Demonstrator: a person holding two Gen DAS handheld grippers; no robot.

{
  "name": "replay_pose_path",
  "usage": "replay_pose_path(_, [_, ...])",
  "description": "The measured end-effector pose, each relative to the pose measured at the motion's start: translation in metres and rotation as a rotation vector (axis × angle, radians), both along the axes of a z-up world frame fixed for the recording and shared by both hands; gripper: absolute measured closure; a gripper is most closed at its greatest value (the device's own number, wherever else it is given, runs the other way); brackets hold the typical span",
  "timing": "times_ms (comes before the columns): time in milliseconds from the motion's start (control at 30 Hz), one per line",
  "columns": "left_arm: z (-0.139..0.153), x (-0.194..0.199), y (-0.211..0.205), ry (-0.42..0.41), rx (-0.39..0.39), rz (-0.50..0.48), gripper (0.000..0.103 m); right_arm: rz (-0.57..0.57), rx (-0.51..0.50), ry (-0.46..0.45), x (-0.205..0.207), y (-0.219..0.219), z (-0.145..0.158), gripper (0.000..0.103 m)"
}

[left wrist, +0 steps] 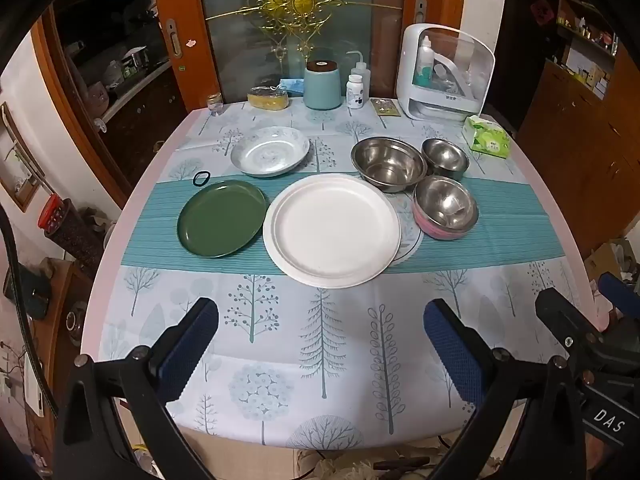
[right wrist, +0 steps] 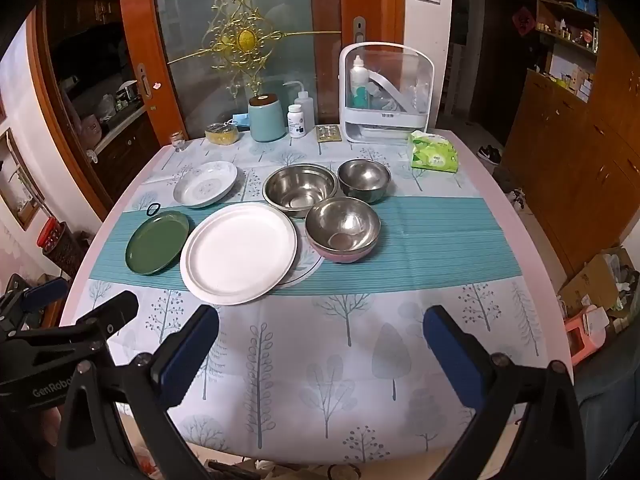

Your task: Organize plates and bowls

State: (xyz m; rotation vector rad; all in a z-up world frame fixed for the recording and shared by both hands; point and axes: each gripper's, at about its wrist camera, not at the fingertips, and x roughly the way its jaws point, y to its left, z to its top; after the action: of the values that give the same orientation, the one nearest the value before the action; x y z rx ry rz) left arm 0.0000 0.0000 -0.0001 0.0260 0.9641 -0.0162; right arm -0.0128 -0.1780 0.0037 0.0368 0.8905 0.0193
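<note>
- The left gripper (left wrist: 320, 334) hangs over the near edge of the worktop (left wrist: 280, 360), jaws spread wide with nothing between them.
- The right gripper (right wrist: 320, 338) hangs beside it over the same near edge, jaws equally wide apart and empty.
- A white plate (left wrist: 332, 230) lies at the middle of the worktop on the teal band of the cloth.
- A green plate (left wrist: 222, 218) lies just beside it toward the left edge, rims nearly touching.
- A patterned deep plate (left wrist: 270, 151) sits behind those two, toward the far edge.
- A large steel bowl (left wrist: 388, 163) and a small steel bowl (left wrist: 445, 157) stand toward the far right.
- A third steel bowl (left wrist: 445, 204) sits nested in a pink bowl (left wrist: 436, 233), nearer the right edge.
</note>
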Motion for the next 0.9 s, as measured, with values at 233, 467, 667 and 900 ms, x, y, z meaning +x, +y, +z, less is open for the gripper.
replay_pose_path(233, [0.002,-0.003,0.0,-0.009,0.001,-0.002,0.001,0.0,0.008,0.006,0.002,0.001,-0.003,0.0])
replay_pose_path(467, [-0.001,0.0,0.0,0.007,-0.004,-0.001,0.001,0.003,0.006,0.006,0.004,0.005,0.0,0.0])
replay_pose_path(667, [-0.004,-0.002,-0.002,0.013,-0.007,-0.002,0.001,0.004,0.001,0.0,0.006,0.009,-0.003,0.0])
replay_pose_path(900, [-0.01,-0.002,-0.011,0.008,-0.013,-0.002,0.002,0.004,0.001,-0.003,0.001,0.01,0.0,0.0])
